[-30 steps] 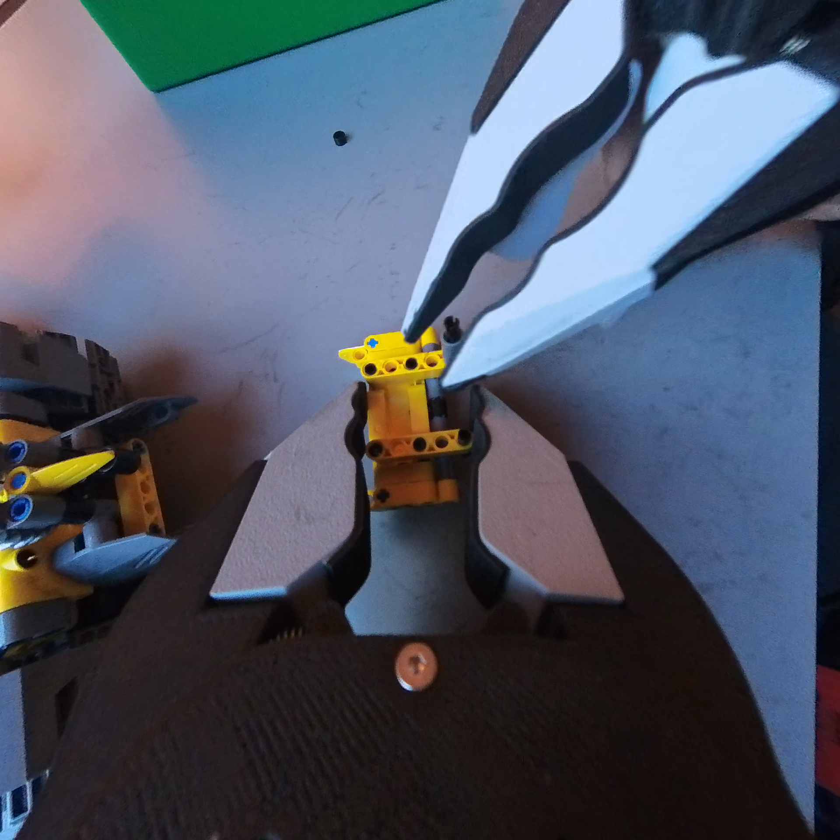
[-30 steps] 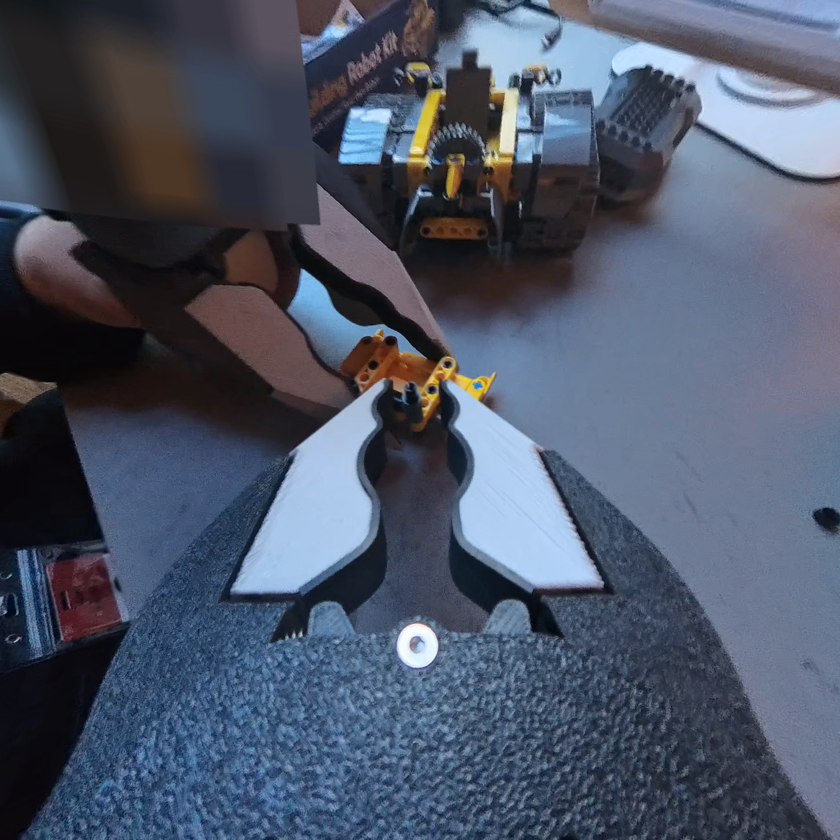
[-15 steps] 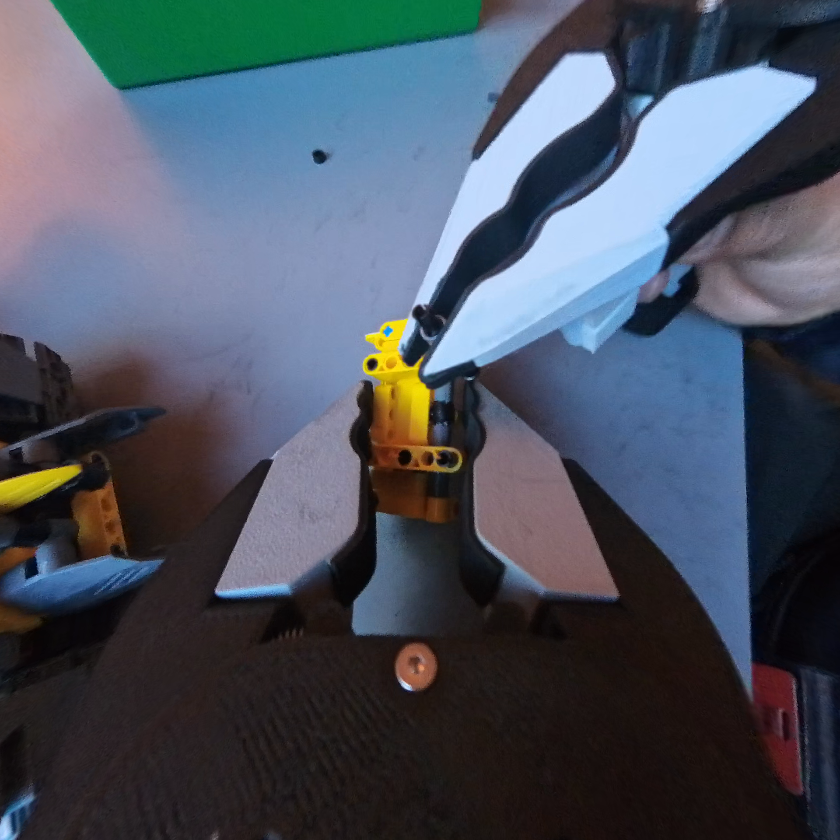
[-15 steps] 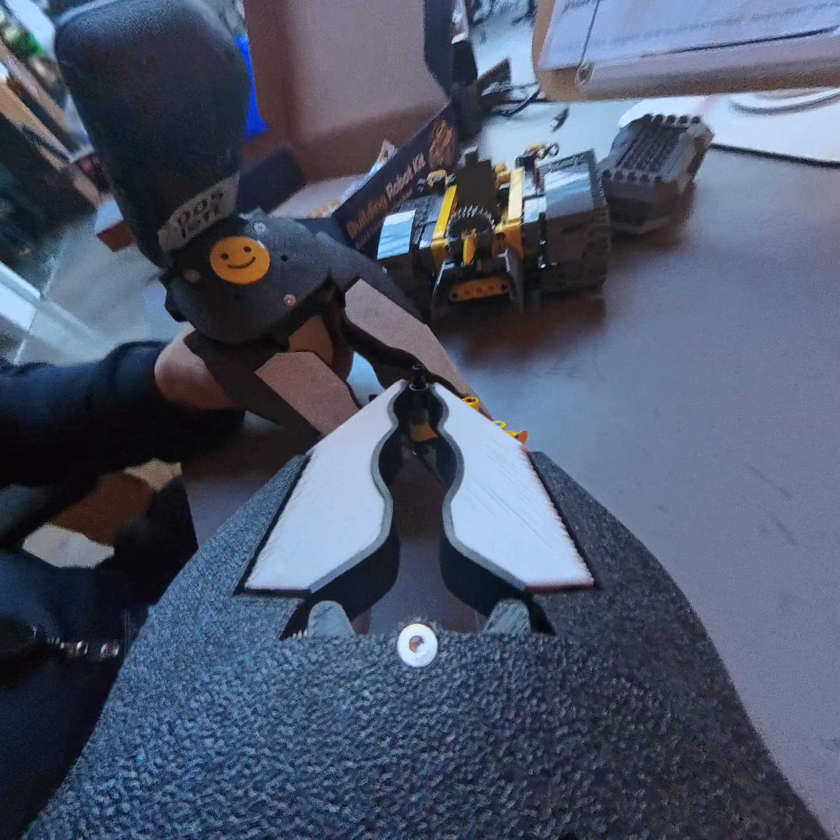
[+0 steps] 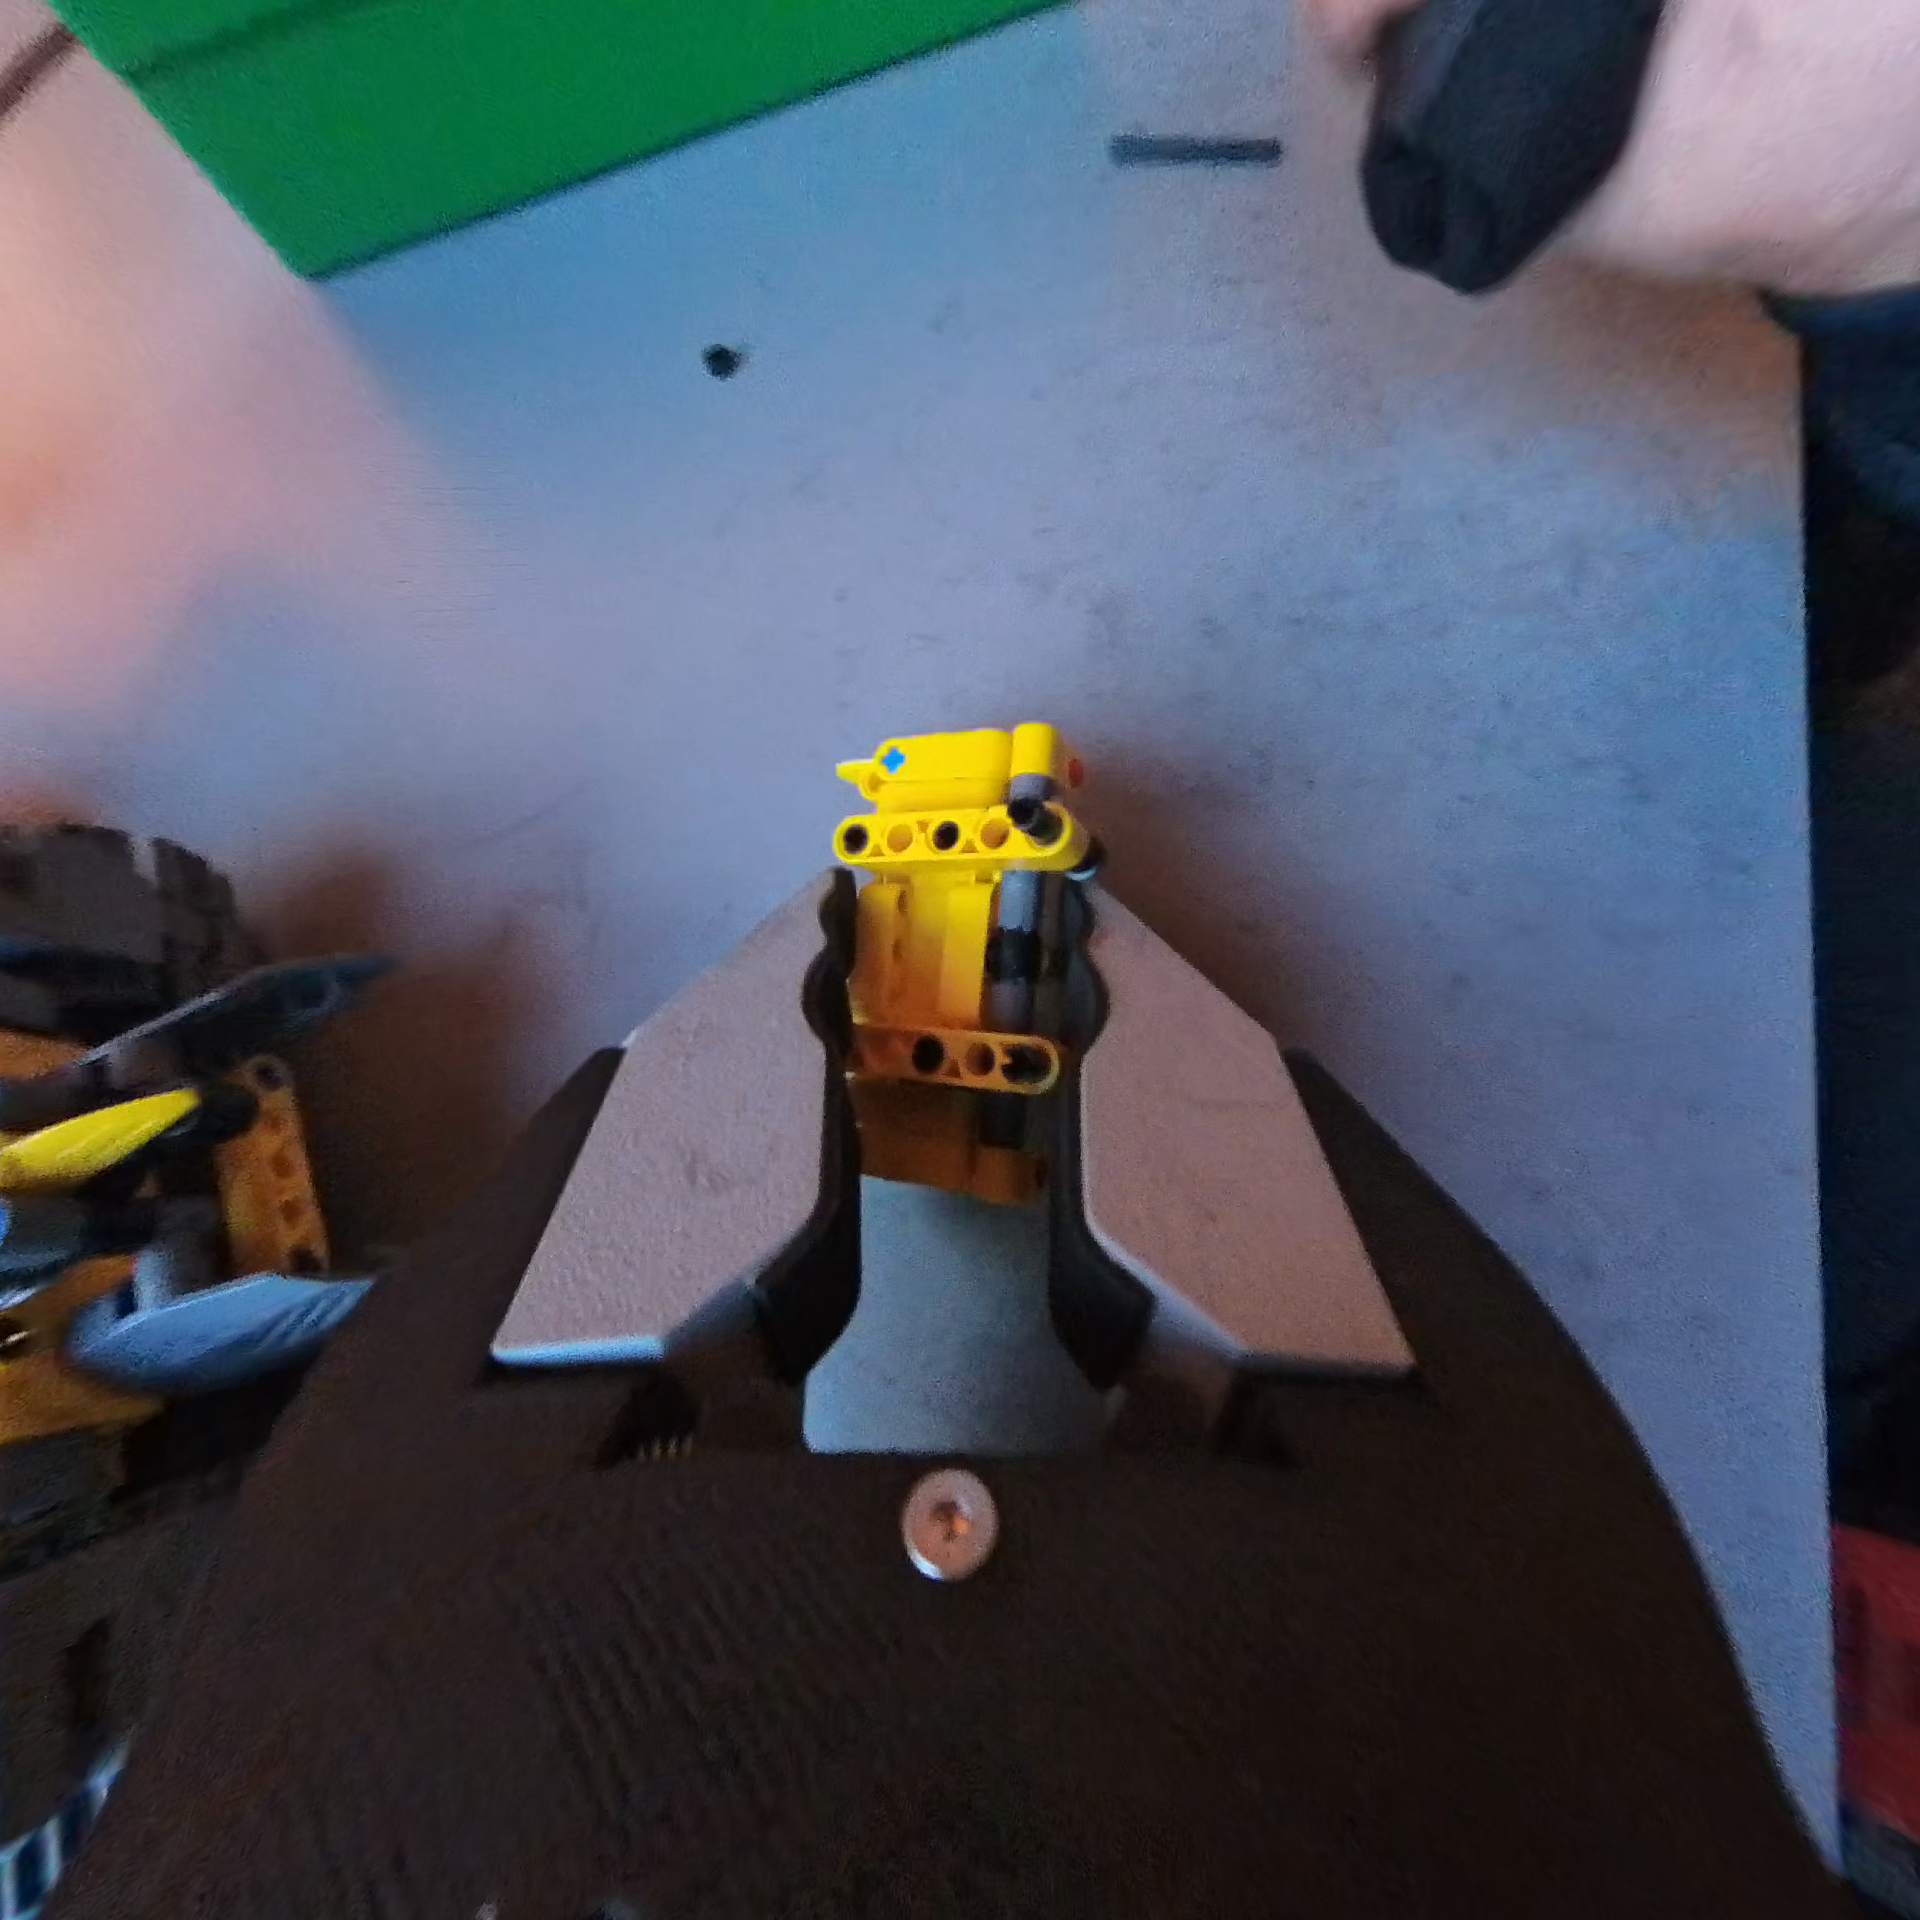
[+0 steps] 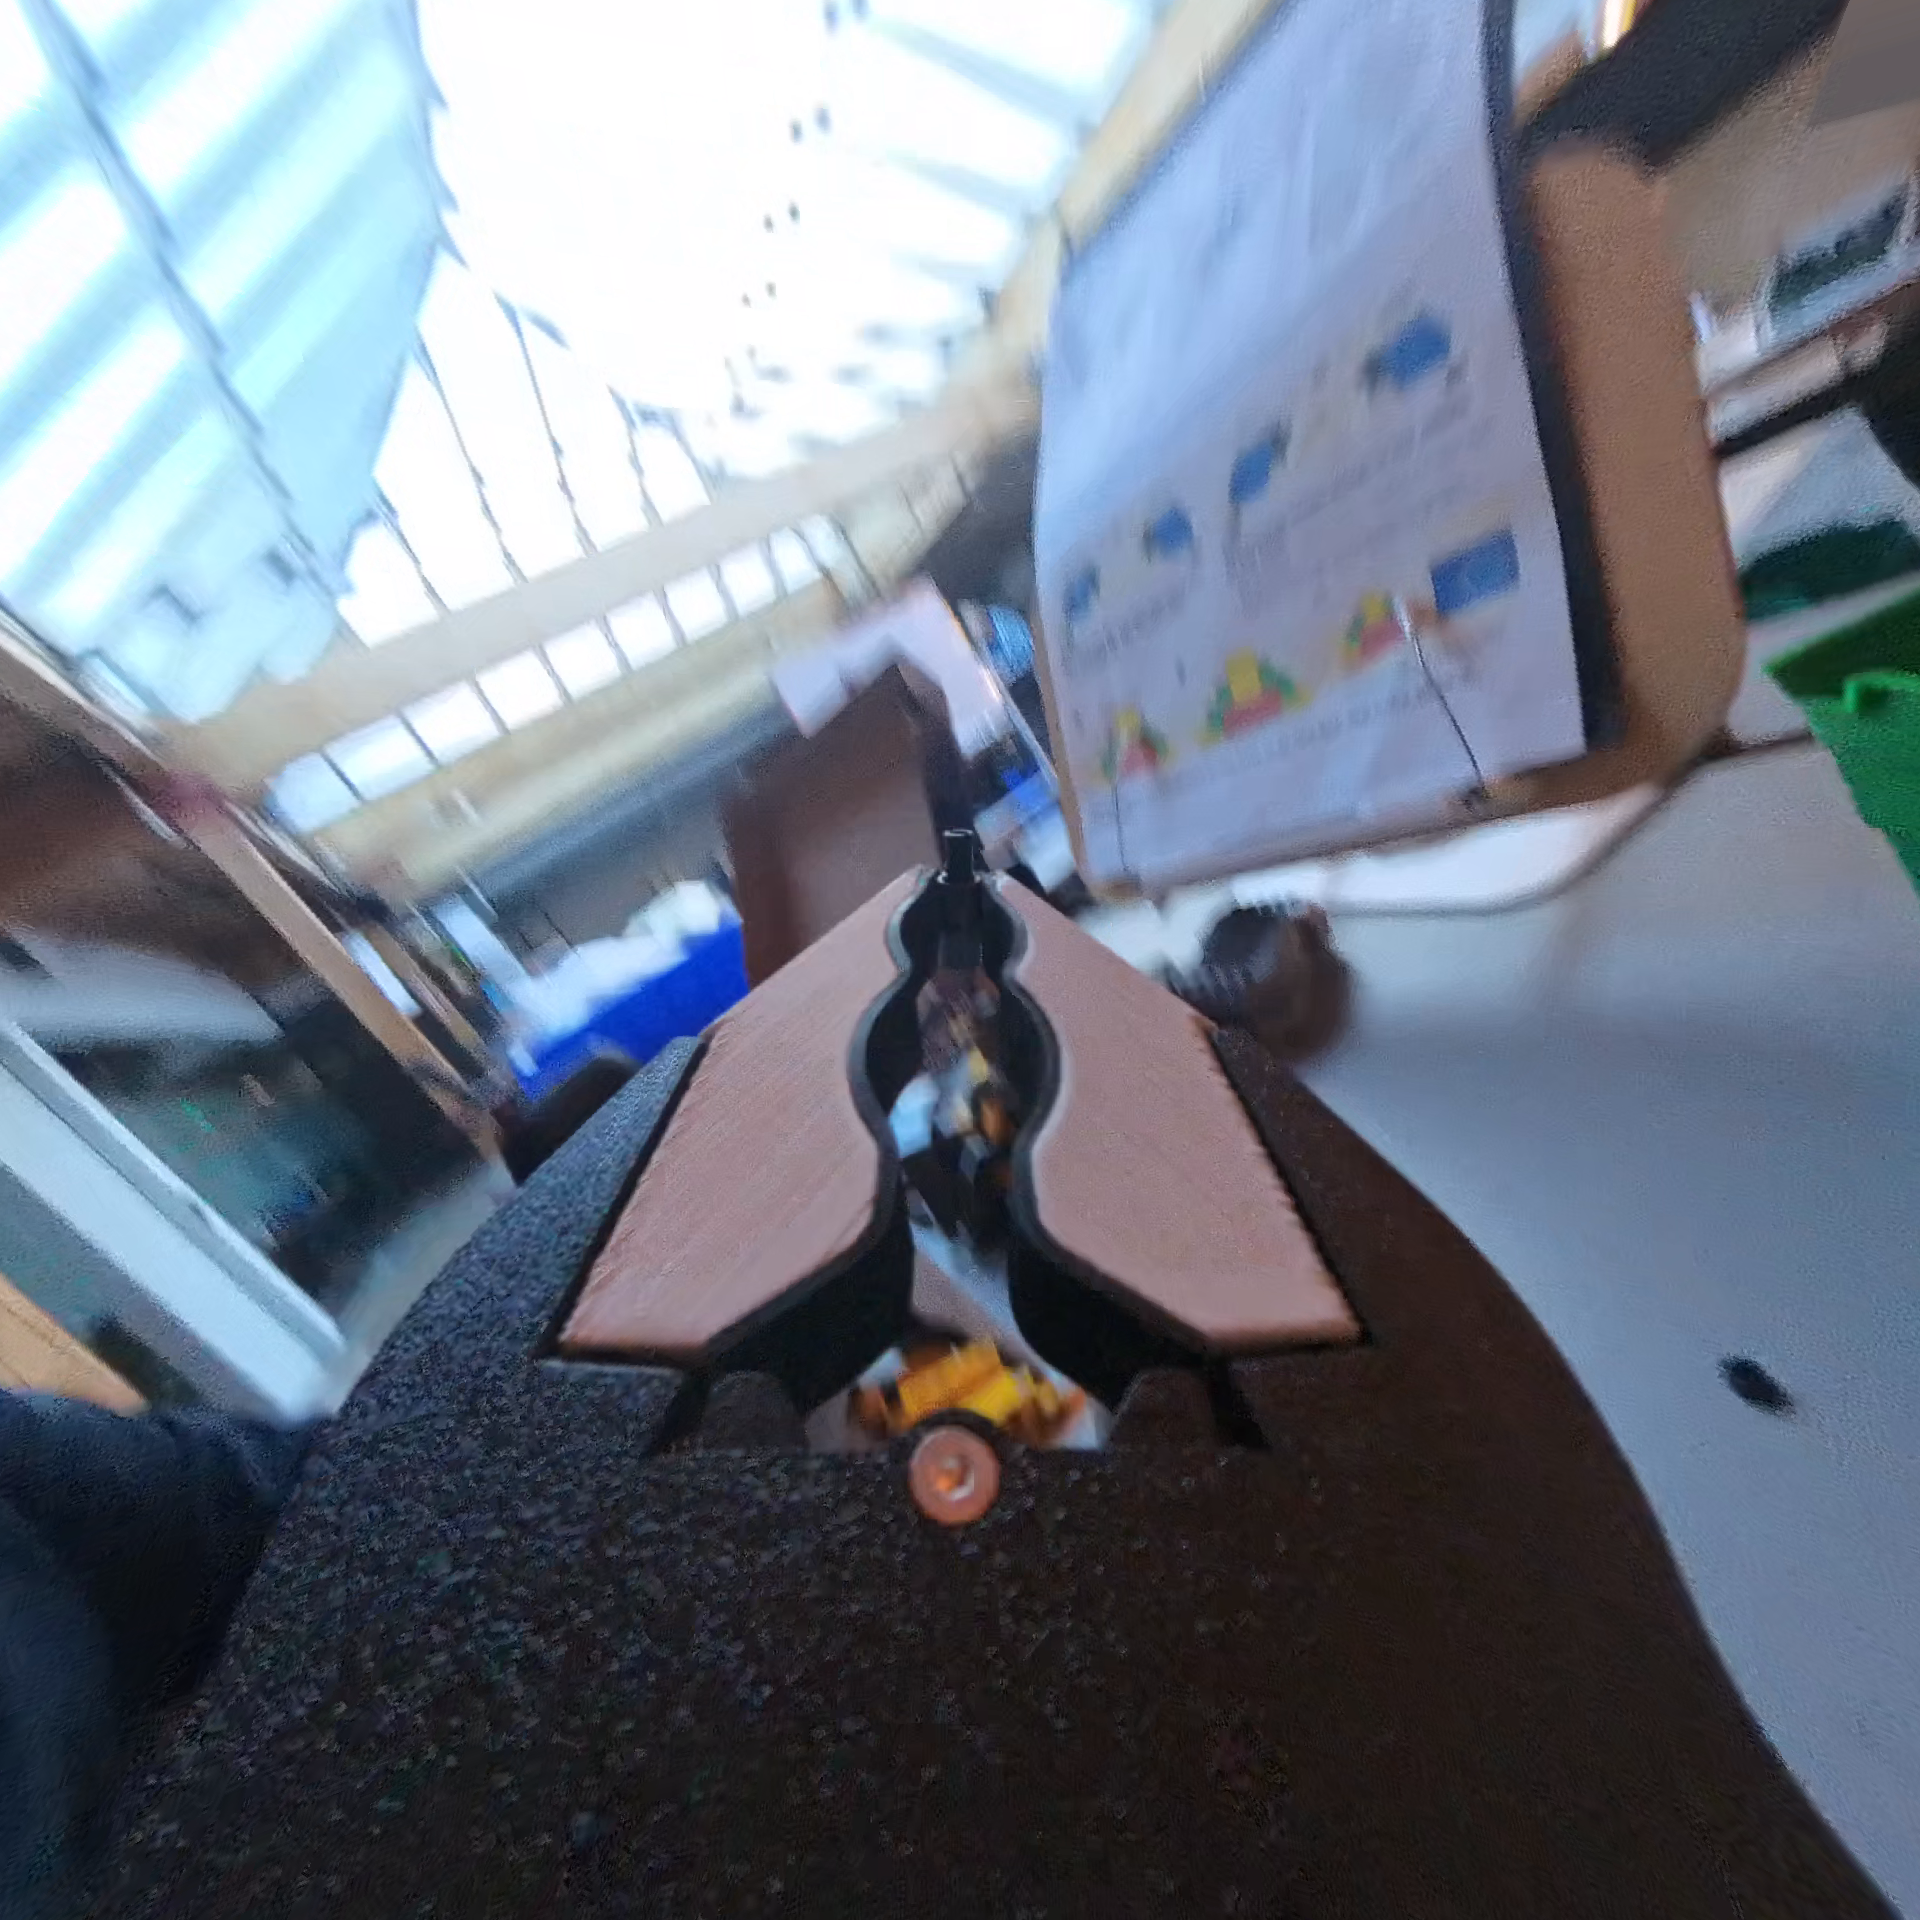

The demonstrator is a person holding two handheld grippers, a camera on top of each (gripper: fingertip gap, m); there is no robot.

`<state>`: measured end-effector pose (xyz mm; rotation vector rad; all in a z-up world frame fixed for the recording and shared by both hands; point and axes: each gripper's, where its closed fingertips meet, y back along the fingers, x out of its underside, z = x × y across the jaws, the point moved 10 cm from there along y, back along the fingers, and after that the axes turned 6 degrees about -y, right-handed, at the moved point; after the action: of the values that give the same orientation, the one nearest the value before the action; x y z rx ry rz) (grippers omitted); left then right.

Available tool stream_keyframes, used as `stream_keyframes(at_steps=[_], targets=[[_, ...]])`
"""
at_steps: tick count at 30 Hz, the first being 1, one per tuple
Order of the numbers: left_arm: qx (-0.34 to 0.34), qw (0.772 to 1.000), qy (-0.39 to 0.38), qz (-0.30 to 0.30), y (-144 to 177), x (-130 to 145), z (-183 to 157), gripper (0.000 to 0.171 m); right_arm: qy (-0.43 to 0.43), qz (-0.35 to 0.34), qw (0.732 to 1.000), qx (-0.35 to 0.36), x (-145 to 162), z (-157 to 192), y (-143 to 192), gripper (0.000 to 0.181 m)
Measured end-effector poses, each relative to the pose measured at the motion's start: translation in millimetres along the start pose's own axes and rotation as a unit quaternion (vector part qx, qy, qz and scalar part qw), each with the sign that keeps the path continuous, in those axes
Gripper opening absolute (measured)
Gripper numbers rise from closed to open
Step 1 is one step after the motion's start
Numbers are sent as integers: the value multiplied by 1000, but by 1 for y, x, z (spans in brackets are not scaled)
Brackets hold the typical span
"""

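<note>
— Yellow brick piece (image 5: 951, 935), centre of the left wrist view: where is it against the left gripper (image 5: 954, 914)?
— Wedged between the two fingers, which are closed against its sides. Its holed top beam and a blue-dotted block stick out past the fingertips; its orange lower end hangs in the gap behind them, over the grey table (image 5: 1351, 644).
— And the right gripper (image 6: 958, 894)?
— Its tips are pinched on a thin black pin (image 6: 957, 868), held at the very end so the pin pokes out beyond them. It points up and away from the table, towards blurred windows and a cardboard box (image 6: 1455, 436) at upper right.
— What does the left view give that the right one lacks?
— A loose black pin (image 5: 721, 361) on the table in the upper middle, a dark bar (image 5: 1195, 152) near the top, a green box (image 5: 468, 114) at upper left, a yellow-and-grey model (image 5: 156, 1195) at the left edge, and a hand (image 5: 1714, 135) round a black grip at upper right.
— And the other way?
— The gripped pin itself. Through the gap between the right fingers some yellow bricks show, too blurred to tell apart.
</note>
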<state>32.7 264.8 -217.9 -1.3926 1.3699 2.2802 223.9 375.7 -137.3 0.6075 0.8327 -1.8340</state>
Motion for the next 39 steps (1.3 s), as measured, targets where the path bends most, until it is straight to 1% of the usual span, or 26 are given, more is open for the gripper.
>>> stream_keyframes(at_steps=[1,2,3,5,8,9,10,11,13,15,17,18,21,23,29,31,32,35,39], targets=[[4,1000,16,-8,0,-1,5,37,24,56,998,20,4,2,-6,3],[14,999,35,-10,-1,-2,9,37,39,107,993,20,12,6,-10,4],[21,998,51,-11,0,-2,12,37,44,139,989,10,20,12,-13,4],[21,998,53,-28,2,-2,12,37,37,171,985,-3,35,17,-14,4],[11,999,42,-12,1,0,9,38,-2,170,985,-14,47,12,-9,4],[4,999,37,-11,0,-1,9,38,-10,180,984,-5,51,7,-7,4],[-1,999,32,-10,0,-1,9,38,-4,201,979,21,55,1,-5,4],[-5,1000,29,-8,0,-1,9,38,9,228,972,54,59,-4,-4,8],[-8,1000,28,-8,0,-1,9,38,41,295,949,108,68,-9,-1,20],[-15,1000,23,-14,1,-2,9,38,78,350,921,154,77,-13,2,20],[-19,1000,22,-12,1,-2,9,38,97,387,898,185,85,-18,4,25],[-20,1000,21,-10,1,-1,9,38,101,392,894,192,87,-19,5,24],[-23,1000,19,-9,2,-1,10,38,93,367,907,184,84,-20,10,23],[-25,999,21,-9,2,-1,10,38,88,359,910,187,82,-22,16,23],[-22,1000,21,1,0,0,11,38,130,286,933,176,59,-8,42,20],[-25,1000,14,6,-1,0,10,38,135,262,941,165,56,-5,52,19],[-26,1000,11,7,-2,0,9,38,137,259,941,170,56,-6,57,18],[-25,1000,10,8,-2,0,9,38,151,287,915,238,53,-13,75,19],[-21,1000,13,6,-2,0,10,38,197,314,880,296,41,-11,101,21]])
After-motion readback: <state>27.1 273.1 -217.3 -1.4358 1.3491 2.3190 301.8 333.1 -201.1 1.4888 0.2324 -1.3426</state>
